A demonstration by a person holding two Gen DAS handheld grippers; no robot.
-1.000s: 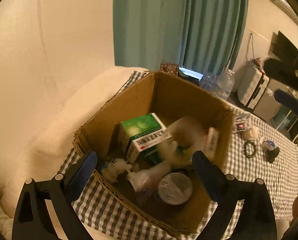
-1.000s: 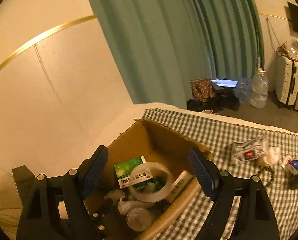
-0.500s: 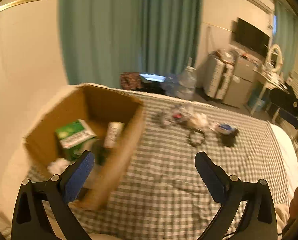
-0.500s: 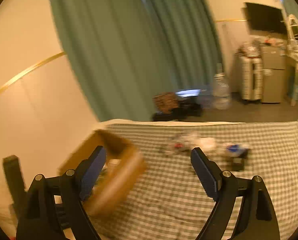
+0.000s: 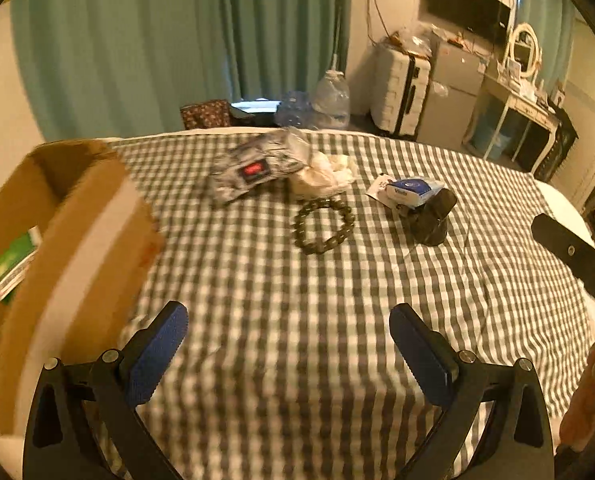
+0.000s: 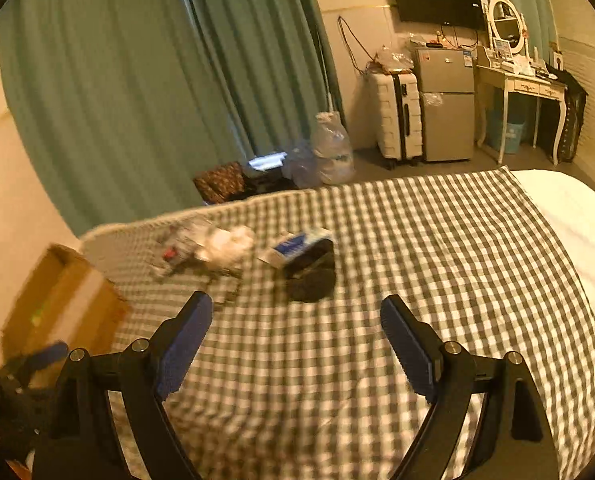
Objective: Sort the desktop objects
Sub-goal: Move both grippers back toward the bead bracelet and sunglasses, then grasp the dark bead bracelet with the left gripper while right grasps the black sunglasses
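Note:
A cardboard box stands at the left on the checked cloth, with a green carton inside. Further off lie a grey patterned packet, a crumpled white bag, a dark bead bracelet, a blue-and-white packet and a black object. My left gripper is open and empty above bare cloth. My right gripper is open and empty, just short of the black object; the box and packets look blurred there.
Green curtains hang behind the bed. A suitcase, small fridge, water jugs and a dressing table stand on the floor beyond. The cloth's right edge meets white bedding.
Both grippers have swung right, away from above the box toward the loose objects on the cloth. The box has moved to the left edge of both views. Both stay open.

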